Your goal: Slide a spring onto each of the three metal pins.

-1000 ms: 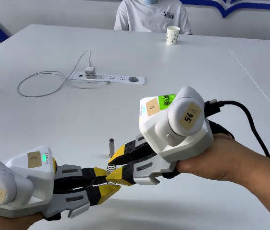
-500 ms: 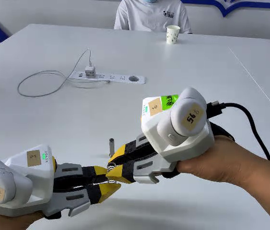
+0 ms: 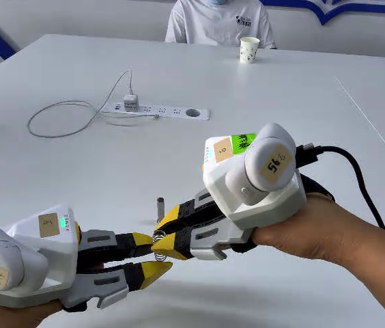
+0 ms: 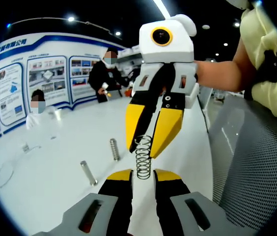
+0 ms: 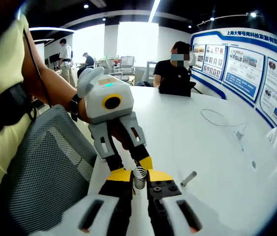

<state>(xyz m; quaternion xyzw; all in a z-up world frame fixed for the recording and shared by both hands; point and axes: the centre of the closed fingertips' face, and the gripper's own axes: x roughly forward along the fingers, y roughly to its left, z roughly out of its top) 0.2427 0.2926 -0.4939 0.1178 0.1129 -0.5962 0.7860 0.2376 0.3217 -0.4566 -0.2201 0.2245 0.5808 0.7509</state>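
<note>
Right claw (image 5: 140, 176) pinched one end of the single spring (image 4: 143, 156). Left claw (image 4: 143, 176) met it tip to tip. Its jaws flanked the spring's other end with a narrow gap, and I could not tell grip from mere contact. Spring sat between the two claws, above the white worktop (image 3: 281, 96).

Just beyond, left gripper view: two pins, both upright. Nearer pin (image 4: 88, 172) was bare. Farther pin (image 4: 114, 149) looked ribbed like a coil, too small to confirm. Head view: upright pin (image 3: 160, 207) stood just behind the claw tips.

Farther out: one power strip (image 3: 155, 111) with one charger (image 3: 130, 102) and one looping white cable (image 3: 49, 117). One paper cup (image 3: 249, 49). One seated person (image 3: 216, 20), cut off at the frame's top. One black cable (image 3: 353, 167) ran from the right gripper.
</note>
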